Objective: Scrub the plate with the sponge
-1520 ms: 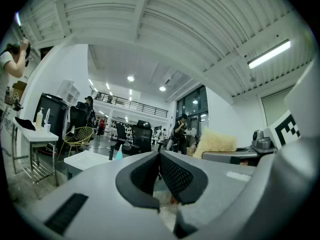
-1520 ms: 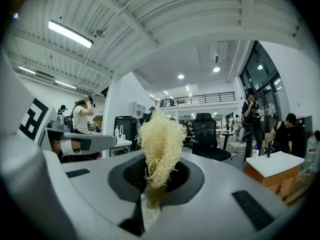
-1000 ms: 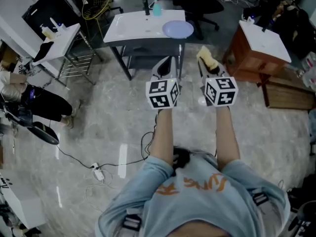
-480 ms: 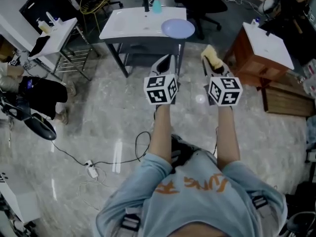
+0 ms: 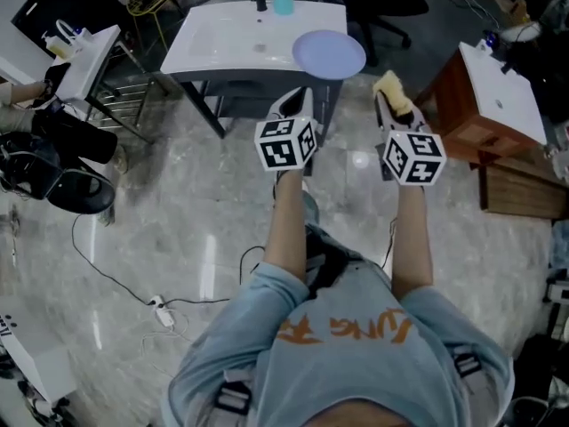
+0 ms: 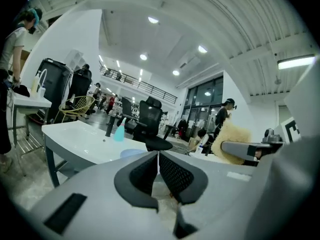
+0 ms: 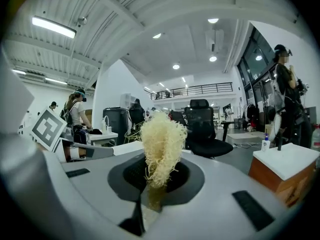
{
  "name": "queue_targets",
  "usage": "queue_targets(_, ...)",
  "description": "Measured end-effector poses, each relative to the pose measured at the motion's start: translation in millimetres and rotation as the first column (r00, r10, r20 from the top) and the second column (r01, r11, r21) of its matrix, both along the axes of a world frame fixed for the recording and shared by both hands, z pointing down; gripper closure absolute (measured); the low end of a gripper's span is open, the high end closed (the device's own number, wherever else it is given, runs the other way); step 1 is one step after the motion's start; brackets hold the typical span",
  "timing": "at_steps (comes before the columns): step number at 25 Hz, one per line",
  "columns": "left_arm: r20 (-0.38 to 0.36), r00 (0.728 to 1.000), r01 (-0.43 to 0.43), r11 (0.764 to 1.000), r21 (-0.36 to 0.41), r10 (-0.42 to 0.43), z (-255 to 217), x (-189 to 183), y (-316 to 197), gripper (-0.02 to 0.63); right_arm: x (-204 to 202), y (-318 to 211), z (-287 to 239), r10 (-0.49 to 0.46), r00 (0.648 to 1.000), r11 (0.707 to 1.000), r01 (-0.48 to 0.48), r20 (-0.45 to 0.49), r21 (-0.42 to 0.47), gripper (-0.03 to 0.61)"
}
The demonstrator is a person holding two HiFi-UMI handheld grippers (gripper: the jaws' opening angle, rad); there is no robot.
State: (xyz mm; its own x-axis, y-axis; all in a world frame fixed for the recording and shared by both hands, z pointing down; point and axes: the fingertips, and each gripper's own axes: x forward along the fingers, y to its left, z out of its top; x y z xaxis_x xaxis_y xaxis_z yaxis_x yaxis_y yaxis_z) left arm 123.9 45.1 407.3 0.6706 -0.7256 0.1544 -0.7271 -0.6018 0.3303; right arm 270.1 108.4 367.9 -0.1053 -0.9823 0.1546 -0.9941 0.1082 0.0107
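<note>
The plate [image 6: 133, 152] shows only as a sliver behind the body of the left gripper [image 6: 158, 160], and the sponge [image 7: 161, 139] hides its lower end between the jaws of the right gripper [image 7: 157, 178]

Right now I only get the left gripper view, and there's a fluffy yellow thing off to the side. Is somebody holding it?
Observer: Yes. That is the sponge. The right claw is shut on its lower end, and the rest sticks out past the tips.
Operator: Where is the plate? I only see a bit of blue.
Observer: The head view shows the whole plate. It lies at the near right corner of the white table, ahead of both claws.
Operator: Is the sponge on it yet?
Observer: No. In the head view the sponge is apart from the plate, off to its right, and not touching it.
</note>
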Motion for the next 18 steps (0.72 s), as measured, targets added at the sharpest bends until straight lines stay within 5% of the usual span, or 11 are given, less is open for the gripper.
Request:
queue_targets(7,0.123,0.992,-0.013,0.985,-0.170,0.034,48,28,-138,0.609,8,-153,20,-0.043,0.999,0.998,0.044,0.020,-0.045,0.546)
queue_targets(13,0.142,0.989,0.000,0.949,-0.314,0.047,100,34,-213,0.603,21,-231,54,-0.036,0.998,0.993,0.041,0.045,-0.112,0.546)
queue_targets(18,0.124,0.989,-0.013,0.901,-0.434,0.075,135,46,-241,0.500,46,-256,73,0.006,0.999,0.986,0.002,0.047,-0.169,0.546)
